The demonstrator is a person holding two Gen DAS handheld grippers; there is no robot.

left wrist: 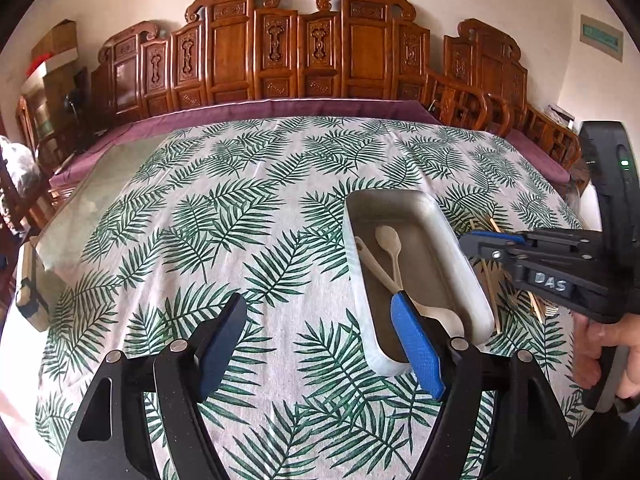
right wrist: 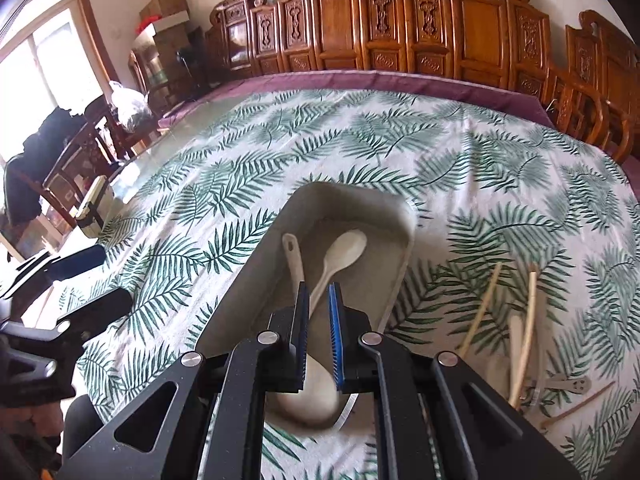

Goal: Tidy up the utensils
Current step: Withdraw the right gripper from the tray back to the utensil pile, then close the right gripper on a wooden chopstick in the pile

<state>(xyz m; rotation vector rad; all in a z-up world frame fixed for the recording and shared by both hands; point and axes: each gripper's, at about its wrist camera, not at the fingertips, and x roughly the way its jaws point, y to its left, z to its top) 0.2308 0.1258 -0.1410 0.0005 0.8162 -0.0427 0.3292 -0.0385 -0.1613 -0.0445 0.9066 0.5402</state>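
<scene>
Left gripper (left wrist: pixel 320 340) wide, empty, at the tray's (left wrist: pixel 464 240) near end; two spoons (right wrist: pixel 344 248) inside. Right gripper (right wrist: pixel 319 336) narrow, nothing visibly gripped. Only the right view shows the chopsticks (right wrist: pixel 480 308) beside the tray

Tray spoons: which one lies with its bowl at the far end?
The smaller spoon, bowl toward the tray's far wall; the other spoon points its handle there.

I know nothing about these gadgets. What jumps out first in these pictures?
A grey tray sits mid-table on a bold palm-leaf tablecloth, holding two pale spoons. Loose chopsticks lie on the cloth to its right. Behind the table runs a row of carved wooden chairs.
</scene>
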